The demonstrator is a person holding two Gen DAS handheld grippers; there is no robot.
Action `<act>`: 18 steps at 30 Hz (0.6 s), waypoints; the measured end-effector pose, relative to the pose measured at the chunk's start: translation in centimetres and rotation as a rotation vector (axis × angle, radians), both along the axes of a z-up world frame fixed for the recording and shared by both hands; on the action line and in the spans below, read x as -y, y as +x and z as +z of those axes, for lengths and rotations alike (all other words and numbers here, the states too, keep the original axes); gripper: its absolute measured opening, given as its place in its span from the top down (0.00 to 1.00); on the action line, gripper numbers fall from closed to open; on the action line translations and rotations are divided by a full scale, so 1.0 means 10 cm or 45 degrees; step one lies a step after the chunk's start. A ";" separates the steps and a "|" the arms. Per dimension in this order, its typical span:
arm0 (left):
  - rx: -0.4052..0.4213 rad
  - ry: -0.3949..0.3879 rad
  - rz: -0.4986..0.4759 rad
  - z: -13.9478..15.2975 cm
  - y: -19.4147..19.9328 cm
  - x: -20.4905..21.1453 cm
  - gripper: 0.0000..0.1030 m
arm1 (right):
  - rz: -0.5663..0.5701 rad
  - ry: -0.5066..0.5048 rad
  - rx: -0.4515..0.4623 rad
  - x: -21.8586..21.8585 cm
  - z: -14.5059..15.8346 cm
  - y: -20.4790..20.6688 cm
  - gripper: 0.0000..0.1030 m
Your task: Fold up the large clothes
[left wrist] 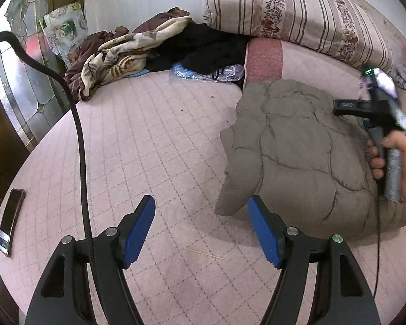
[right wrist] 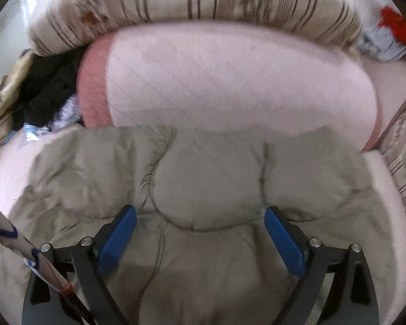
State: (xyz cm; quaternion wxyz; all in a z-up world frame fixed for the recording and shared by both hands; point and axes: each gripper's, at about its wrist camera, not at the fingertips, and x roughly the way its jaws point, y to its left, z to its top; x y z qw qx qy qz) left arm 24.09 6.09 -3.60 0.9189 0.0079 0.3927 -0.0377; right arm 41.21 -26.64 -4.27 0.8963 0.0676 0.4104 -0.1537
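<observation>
Pink quilted bed (phone at edge), striped bedding.

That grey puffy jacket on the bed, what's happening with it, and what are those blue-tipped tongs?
A person is folding clothes with a hand-held gripper in each hand. The grey padded jacket lies bundled into a compact shape on the pink quilted bed. The right gripper hovers open just above the jacket, gripping nothing. The left gripper is open too, over bare bedding beside the jacket's near corner. A phone lies at the bed's edge.
</observation>
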 end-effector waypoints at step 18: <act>0.093 -0.039 -0.041 0.06 -0.19 0.06 0.32 | -0.017 -0.017 -0.057 0.34 -0.35 -0.85 0.00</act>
